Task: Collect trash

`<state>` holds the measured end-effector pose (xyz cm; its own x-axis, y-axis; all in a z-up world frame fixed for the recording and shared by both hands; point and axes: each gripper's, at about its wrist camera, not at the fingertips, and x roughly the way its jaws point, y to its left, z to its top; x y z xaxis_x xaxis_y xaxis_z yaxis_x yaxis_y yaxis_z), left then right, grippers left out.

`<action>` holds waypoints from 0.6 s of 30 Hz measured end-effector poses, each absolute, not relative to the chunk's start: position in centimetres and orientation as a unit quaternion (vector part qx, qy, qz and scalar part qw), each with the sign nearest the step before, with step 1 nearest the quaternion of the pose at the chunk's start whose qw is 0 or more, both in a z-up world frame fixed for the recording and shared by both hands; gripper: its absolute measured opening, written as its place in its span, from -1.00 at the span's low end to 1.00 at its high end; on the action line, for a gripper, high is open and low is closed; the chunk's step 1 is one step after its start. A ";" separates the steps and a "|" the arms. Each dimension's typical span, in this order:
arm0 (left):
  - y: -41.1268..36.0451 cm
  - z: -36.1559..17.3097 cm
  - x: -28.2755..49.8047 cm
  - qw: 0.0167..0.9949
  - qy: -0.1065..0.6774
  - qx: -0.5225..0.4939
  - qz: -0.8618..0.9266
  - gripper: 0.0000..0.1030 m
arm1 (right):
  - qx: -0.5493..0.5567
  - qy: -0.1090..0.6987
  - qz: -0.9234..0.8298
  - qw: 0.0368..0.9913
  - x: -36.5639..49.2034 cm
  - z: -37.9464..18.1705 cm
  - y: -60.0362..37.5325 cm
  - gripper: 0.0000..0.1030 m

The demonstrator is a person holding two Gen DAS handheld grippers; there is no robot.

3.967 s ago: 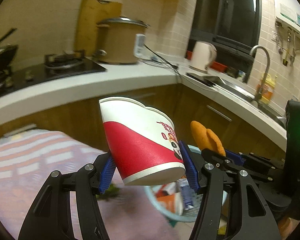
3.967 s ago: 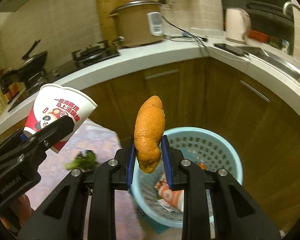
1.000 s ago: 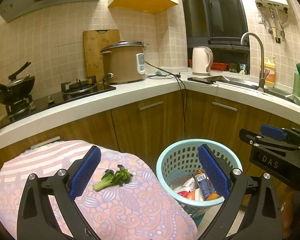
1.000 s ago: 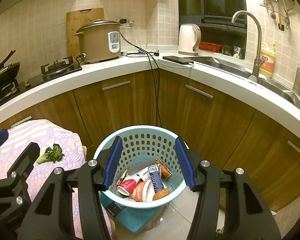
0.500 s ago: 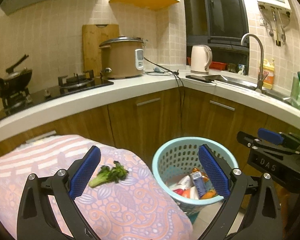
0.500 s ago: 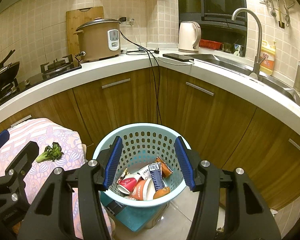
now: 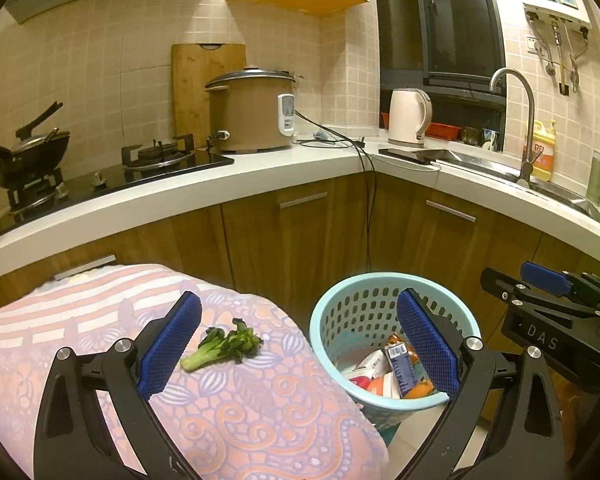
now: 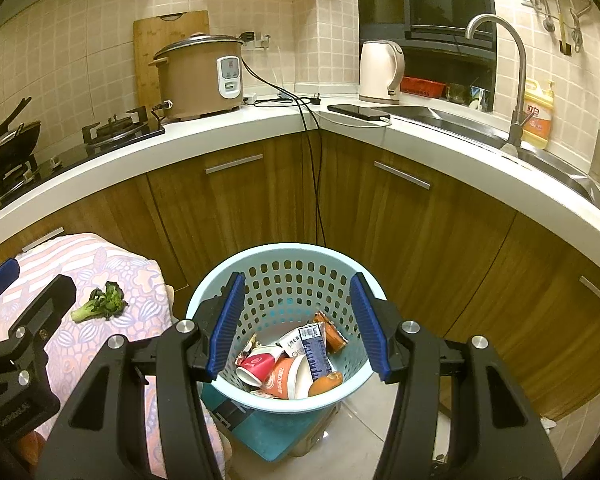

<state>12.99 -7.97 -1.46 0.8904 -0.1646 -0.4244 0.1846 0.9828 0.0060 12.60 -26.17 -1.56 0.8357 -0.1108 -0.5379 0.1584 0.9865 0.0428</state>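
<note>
Left wrist view shows the left gripper with its blue pads spread wide and nothing between them, hanging above the near edge of the cloth-covered table. One piece of trash is left out: a small green vegetable scrap, lying flat on the patterned cloth just beside the left-hand pad, stem pointing toward the camera's left. The blue basket stands on the floor just off the table's right edge and already holds cups, a carton and an orange peel.

The right gripper is likewise apart and empty, poised over the basket mouth, so the scrap looks like the left gripper's job.

To do this pickup well, I would centre the jaws over the thick stem end rather than the floppy leaves, with the pads set across the stem, not along it. Come down until the pad tips nearly touch the cloth, then close gently; the cloth is soft and loose, so pinching too low risks catching a fold and dragging it. Lift straight up before swinging right, and release only once the scrap is well inside the basket rim, since a light leafy piece may cling to a pad
</note>
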 end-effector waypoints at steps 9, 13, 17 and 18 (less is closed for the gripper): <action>-8.0 -1.5 13.0 0.972 0.217 0.025 -0.091 0.84 | 0.043 0.279 -0.070 0.957 12.7 -1.7 -26.3 -0.01; -8.1 -1.7 12.9 0.971 0.219 0.023 -0.093 0.84 | 0.043 0.280 -0.070 0.956 12.8 -1.9 -26.3 -0.01; -8.1 -1.7 12.9 0.971 0.218 0.023 -0.091 0.84 | 0.044 0.280 -0.070 0.957 12.8 -1.8 -26.3 -0.01; -8.1 -1.7 12.9 0.971 0.218 0.023 -0.091 0.84 | 0.044 0.280 -0.070 0.957 12.8 -1.8 -26.3 -0.01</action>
<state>12.91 -8.09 -1.69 0.8883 -0.1662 -0.4282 0.1864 0.9825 0.0053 12.77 -26.30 -1.84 0.8339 -0.1086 -0.5411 0.1574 0.9865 0.0446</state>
